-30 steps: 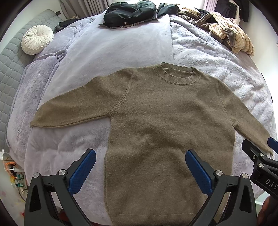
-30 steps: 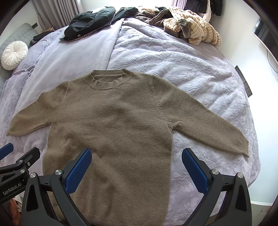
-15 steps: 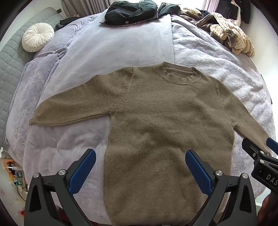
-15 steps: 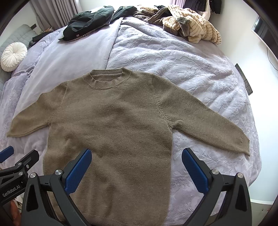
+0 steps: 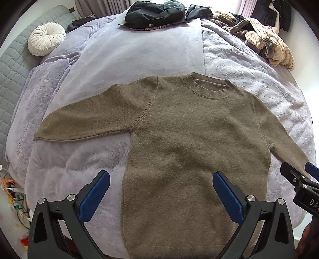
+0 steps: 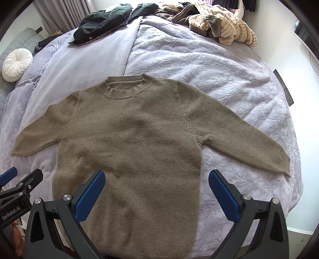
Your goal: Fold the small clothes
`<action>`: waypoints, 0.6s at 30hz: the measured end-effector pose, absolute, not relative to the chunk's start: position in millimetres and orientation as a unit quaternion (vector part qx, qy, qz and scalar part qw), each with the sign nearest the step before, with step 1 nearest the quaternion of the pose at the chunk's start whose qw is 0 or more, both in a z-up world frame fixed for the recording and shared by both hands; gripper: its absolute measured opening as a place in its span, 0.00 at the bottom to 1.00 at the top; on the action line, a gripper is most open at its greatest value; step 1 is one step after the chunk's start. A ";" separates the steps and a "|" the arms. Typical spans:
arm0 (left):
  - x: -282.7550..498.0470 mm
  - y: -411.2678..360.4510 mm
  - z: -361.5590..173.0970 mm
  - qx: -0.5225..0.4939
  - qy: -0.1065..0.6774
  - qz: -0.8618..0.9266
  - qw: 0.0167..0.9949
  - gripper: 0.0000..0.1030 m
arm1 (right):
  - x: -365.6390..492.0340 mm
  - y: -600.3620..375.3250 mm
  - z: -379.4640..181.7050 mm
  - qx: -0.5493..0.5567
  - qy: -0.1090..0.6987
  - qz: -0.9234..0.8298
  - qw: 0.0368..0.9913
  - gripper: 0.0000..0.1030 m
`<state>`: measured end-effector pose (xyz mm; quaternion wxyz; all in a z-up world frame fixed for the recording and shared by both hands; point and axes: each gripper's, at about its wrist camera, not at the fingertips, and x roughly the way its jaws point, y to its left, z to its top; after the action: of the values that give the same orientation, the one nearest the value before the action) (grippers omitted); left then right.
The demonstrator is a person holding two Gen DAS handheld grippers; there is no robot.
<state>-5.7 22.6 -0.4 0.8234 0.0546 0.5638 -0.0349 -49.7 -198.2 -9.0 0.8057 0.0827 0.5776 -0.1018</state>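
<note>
Sweater: 1 olive-brown knit, crew neck, lying flat and face up on the bed, unfolded; collar toward the far side, hem at the near edge.
Sleeves: 2, both spread out to the sides and angled toward the near edge; left sleeve, right sleeve.
Hem: visible along the bottom of both views, near the bed's edge.
Bed: covered in lavender bedding; smooth plush on the left half, embossed floral quilt on the right half.
Left gripper: jaws spread wide, nothing between the blue pads; held above the sweater's lower left part, 1 pad over bedding, 1 over the knit. No contact with the cloth can be seen.
Right gripper: jaws spread wide, empty; held above the sweater's lower right part, 1 pad over the knit, 1 over the quilt.
Cross views: each gripper's tip shows at the edge of the other's camera.
Cushion: 1 round white, pleated, at the far left by a grey quilted surface.
Dark clothes: 1 heap at the far end of the bed, well apart from the sweater.
Striped clothes: 1 tan and brown heap at the far right corner.
</note>
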 end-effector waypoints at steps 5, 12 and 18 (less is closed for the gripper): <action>1.1 30.4 -7.6 0.069 0.571 -0.024 0.818 1.00 | -47.2 -195.4 -12.7 0.083 0.576 -0.090 0.808 1.00; 13.0 46.8 -29.2 0.066 0.586 -0.014 0.808 1.00 | -42.5 -190.5 -29.0 0.083 0.585 -0.088 0.802 1.00; 18.3 62.4 -45.0 0.052 0.592 -0.014 0.804 1.00 | -40.8 -189.1 -39.3 0.092 0.584 -0.091 0.801 1.00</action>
<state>18.3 62.4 -45.0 0.8041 0.0516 0.5921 -0.0136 -40.8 -189.1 -39.4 0.8014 0.0925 0.5840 -0.0907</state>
